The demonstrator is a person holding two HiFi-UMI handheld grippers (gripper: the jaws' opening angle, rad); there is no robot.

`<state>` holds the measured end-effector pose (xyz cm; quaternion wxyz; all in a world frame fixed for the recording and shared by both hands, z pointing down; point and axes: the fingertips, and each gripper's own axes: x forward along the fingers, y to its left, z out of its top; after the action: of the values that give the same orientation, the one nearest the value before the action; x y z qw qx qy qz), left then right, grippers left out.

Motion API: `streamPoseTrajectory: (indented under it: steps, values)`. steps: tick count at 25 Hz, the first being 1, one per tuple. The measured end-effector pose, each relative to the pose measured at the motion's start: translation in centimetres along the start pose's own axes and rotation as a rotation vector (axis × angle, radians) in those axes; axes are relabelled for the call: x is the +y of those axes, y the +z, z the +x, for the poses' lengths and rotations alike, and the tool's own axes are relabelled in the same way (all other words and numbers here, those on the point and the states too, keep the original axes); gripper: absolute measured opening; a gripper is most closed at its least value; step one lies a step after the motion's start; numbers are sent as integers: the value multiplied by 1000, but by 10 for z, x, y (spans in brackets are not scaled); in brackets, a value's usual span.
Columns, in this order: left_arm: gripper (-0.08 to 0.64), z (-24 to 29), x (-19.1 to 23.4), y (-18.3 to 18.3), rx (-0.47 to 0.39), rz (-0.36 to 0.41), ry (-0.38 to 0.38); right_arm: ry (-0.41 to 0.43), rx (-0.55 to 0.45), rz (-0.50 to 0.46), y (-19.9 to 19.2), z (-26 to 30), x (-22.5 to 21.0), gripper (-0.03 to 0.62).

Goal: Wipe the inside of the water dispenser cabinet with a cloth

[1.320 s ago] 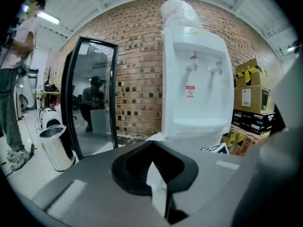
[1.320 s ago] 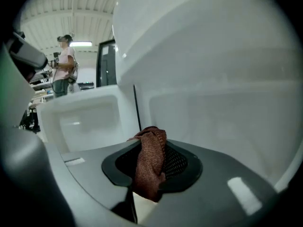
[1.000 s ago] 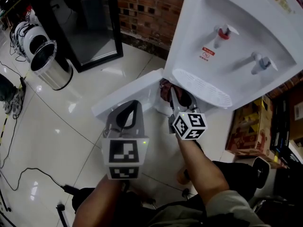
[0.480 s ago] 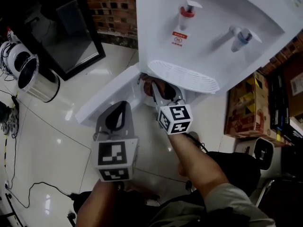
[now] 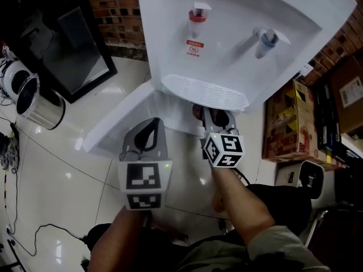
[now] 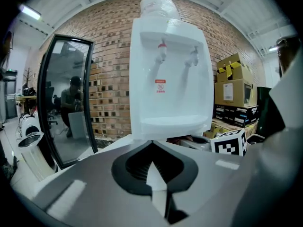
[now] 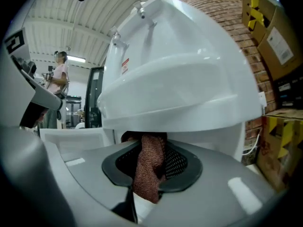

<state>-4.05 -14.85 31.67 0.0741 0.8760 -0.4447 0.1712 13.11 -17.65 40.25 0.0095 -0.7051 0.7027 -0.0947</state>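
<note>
The right gripper (image 5: 211,117) is clamped on the reddish cloth (image 7: 149,167), jaws narrow with the fabric bunched between them; the cloth's long axis runs along the jaws, its free end pointing ahead. Straight ahead of that gripper and just under the drip tray (image 5: 204,92) of the water dispenser (image 5: 238,33) lies the cabinet mouth, so I judge the coming move a push forward and a sweep across; this hand is nearer. The left gripper (image 5: 150,130) is fully closed and empty, beside the right one, short of the open cabinet door (image 5: 116,126). Since a second ago the cloth's tip has passed from under the tray's left end toward its middle; the left gripper stays closed.
</note>
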Motion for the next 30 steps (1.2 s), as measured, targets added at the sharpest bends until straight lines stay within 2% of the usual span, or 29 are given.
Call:
streamPoseTrajectory:
  steps: [8,14,18,22,26,30]
  values:
    - [0,22,-60,12,-17,40,-133,-158,-17,-7,7,-56,-78,107]
    - [0,41,-101,9,-2,66,-206,-137,-17,-100,9,-74,-87,107]
    - [0,48,-108,1,21,78,-205,-128,-1,-126,3,-69,-88,105]
    - [0,54,-97,-12,51,81,-178,-126,66,-153,-16,-57,-91,106]
    - [0,53,-79,-18,67,66,-143,-120,162,-154,-52,-44,-86,109]
    - [0,50,-67,-21,70,47,-130,-152,243,-133,-91,-37,-91,109]
